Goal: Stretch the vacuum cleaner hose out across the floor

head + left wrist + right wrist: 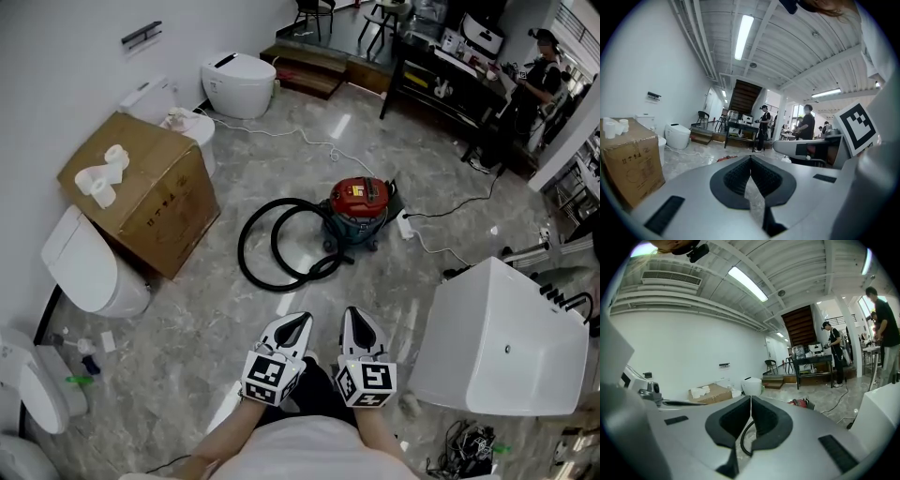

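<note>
A red-and-teal vacuum cleaner (359,211) stands on the marble floor in the middle of the head view. Its black hose (281,246) lies coiled in loops to the left of it. Both grippers are low in the frame, close to my body and well short of the hose. My left gripper (298,323) is shut and empty, and so is my right gripper (354,319). In the left gripper view the closed jaws (750,158) point toward the vacuum's red lid (725,159). The right gripper view shows a curve of hose (743,437) on the floor through the gap under its closed jaws (750,398).
A cardboard box (155,202) with paper rolls sits at left, between white toilets (239,82) (89,267). A large white fixture (502,342) stands at right. A power strip (406,225) with cables lies by the vacuum. A person (527,94) stands by a black table (441,89) at the back.
</note>
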`<state>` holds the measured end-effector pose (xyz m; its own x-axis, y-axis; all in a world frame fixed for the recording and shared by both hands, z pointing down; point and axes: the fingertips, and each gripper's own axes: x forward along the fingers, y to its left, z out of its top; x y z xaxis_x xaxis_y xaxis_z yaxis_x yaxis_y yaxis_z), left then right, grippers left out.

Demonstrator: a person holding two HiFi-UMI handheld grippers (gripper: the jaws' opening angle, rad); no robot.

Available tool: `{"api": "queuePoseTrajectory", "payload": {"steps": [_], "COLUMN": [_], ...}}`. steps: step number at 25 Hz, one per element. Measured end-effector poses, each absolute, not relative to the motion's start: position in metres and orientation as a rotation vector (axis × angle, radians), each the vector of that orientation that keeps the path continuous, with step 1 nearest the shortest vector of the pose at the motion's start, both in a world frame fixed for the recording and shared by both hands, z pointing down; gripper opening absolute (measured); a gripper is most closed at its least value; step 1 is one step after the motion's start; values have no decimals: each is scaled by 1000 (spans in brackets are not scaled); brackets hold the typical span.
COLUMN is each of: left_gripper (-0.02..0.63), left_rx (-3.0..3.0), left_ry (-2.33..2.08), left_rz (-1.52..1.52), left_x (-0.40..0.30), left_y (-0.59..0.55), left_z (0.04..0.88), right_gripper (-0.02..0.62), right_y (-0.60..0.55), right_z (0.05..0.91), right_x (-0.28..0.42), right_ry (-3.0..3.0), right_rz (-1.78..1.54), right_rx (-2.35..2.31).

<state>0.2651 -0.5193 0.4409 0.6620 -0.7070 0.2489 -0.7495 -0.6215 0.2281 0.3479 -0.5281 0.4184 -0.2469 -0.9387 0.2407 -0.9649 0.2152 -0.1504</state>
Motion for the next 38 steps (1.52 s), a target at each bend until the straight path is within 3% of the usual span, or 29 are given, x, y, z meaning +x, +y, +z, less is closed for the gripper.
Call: {"api": "queuePoseTrajectory", "payload": {"steps": [22, 38], "left_gripper": [8, 8], "left_rx": [2563, 2615], "left_ry": [-1280, -1185], "left_rz": [175, 164], "left_x": [314, 299], "left_y": [-643, -723], "left_z": [450, 446], "right_gripper": [18, 18], "right_y": [-663, -746], "right_z": [437, 431], "right_x": [389, 392], "right_ry": [-2468, -2466], "right_rz": [425, 341], "right_rx": [1744, 1770]}}
